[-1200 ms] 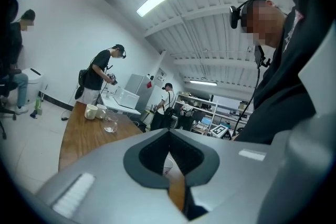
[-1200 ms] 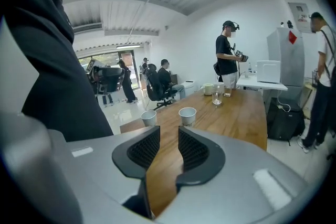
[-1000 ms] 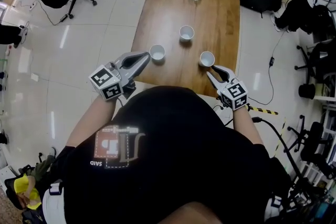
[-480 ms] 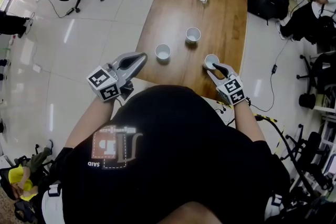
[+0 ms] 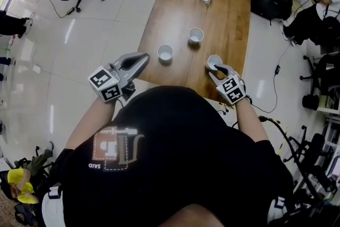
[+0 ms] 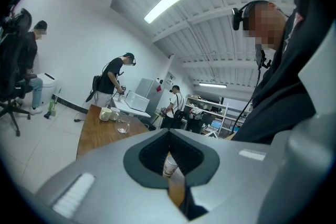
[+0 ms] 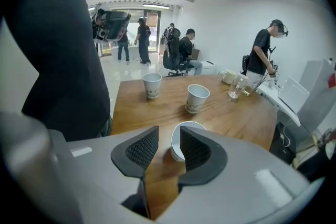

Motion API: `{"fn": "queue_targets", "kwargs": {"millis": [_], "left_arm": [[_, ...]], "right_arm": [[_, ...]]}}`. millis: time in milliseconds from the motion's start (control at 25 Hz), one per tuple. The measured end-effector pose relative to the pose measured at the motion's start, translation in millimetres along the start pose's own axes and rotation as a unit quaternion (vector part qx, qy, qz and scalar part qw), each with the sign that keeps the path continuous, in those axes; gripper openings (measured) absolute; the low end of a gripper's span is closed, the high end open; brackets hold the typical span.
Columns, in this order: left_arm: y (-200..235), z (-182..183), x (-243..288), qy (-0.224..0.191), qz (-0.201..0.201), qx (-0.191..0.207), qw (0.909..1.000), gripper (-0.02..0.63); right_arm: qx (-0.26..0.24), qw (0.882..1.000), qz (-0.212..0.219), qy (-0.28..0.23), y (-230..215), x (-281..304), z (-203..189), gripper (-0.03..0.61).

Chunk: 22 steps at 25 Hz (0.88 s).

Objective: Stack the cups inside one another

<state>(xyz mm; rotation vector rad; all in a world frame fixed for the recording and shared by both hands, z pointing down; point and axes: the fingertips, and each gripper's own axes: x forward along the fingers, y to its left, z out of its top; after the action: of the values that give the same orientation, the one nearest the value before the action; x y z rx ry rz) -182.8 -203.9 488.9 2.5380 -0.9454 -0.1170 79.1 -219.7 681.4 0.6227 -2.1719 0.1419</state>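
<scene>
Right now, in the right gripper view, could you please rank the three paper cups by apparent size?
Largest: the nearest cup, partly hidden.
Then the middle cup and left cup, which look nearly alike.

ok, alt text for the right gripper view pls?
The right claw, jaws apart and just opened wider, hangs over a brown wooden table with the rim of a white paper cup in its gap, ungripped. Two more white paper cups stand beyond.
</scene>
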Motion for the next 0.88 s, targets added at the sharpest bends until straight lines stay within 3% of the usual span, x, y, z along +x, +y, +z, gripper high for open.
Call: {"fn": "queue_targets", "kwargs": {"millis": [160, 360, 480, 640, 880], "left_arm": [[-1.4, -3.2, 0.5, 0.006, 0.004, 0.001, 1.0, 0.002], [-2.3, -2.2, -2.5, 0.006, 0.005, 0.001, 1.0, 0.002], [-0.1, -4.4, -7.3, 0.003, 0.011, -0.003, 0.9999, 0.002], [2.5, -5.3, -10.5, -0.005, 0.013, -0.005, 0.9999, 0.002], [6.8, -4.4, -16.5, -0.015, 0.019, -0.012, 0.9996, 0.002]], "right_arm": [[-0.052, 0.997, -0.005, 0.058, 0.6, 15.8, -19.4, 0.132], [-0.067, 0.993, -0.023, 0.091, -6.6, 22.4, -28.5, 0.065], [-0.067, 0.993, -0.017, 0.092, -5.7, 21.9, -27.8, 0.026], [-0.051, 0.995, -0.003, 0.084, -4.4, 15.0, -21.3, 0.025], [-0.021, 0.999, -0.005, 0.039, -17.0, -3.9, 23.4, 0.025]]}}
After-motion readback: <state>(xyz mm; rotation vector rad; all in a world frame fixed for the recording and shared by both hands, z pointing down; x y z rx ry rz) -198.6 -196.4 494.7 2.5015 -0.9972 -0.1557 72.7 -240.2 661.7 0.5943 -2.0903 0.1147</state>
